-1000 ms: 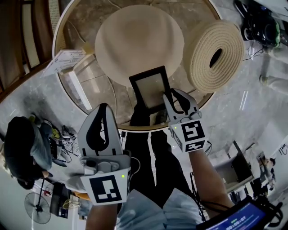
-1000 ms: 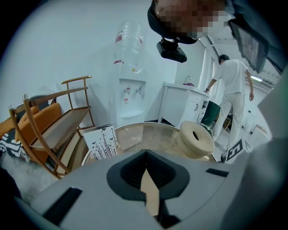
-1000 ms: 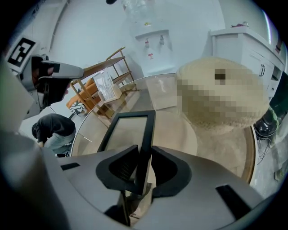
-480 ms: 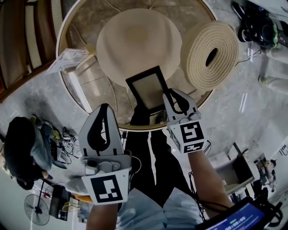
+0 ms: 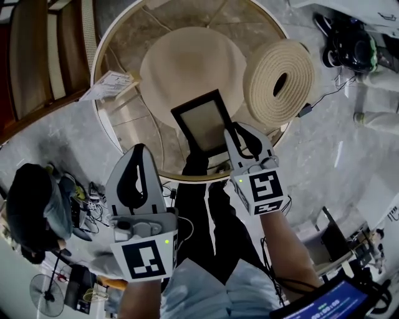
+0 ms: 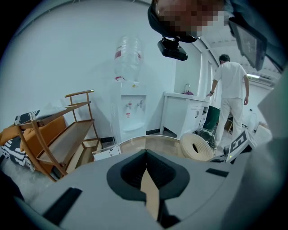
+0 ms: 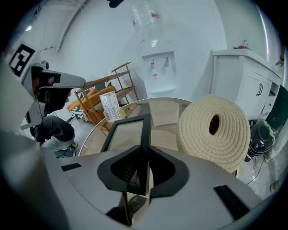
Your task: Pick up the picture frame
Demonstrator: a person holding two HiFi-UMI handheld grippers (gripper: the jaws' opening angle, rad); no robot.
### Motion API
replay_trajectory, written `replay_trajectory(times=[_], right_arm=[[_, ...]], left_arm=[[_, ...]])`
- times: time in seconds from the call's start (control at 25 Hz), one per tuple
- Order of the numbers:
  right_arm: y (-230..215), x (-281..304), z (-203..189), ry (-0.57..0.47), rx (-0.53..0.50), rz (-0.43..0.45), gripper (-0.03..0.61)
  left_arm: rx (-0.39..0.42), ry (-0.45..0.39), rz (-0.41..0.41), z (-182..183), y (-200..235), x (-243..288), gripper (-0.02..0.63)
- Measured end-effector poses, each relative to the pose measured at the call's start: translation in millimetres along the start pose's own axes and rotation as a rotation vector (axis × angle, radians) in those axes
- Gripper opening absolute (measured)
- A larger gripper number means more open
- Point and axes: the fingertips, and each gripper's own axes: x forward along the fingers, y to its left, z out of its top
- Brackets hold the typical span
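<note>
The frame (image 5: 202,121) is kept pinched at its right edge by the right hand-held gripper (image 5: 239,132) — barely shifted, held above the tabletop (image 5: 124,43) (lift seemingly done); the left hand-held gripper (image 5: 138,149) is pressed together, empty.

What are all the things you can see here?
table: one, round, brownish top
picture frame: one, black, over the table's near side
round mat: one, cream, middle of table
rolled mat: one, cream, table's right edge
leaflet: one, white, table's left edge
wooden rack: one, brown, upper left
bag: one, black, floor at left
water dispenser: one, white, by the wall
left gripper: one, grey, shut, empty
right gripper: one, grey, shut on the picture frame
</note>
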Motion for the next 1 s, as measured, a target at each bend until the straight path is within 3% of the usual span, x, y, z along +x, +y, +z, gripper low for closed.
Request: replay_trajectory(times=[0.52, 0.76, 1.0], right_arm=[[20, -63, 62, -0.14, -0.052, -0.009, 0.081], [27, -102, 93, -0.215, -0.085, -0.01, 0.081], [29, -148, 134, -0.32, -0.115, -0.035, 0.081]], left_arm=[[-0.012, -0.113, 0.028, 57, -10, -50, 0.015], [0.033, -0.176, 0.026, 82, -22, -78, 0.015], [-0.002, -0.232, 0.039, 112, -36, -106, 0.015]])
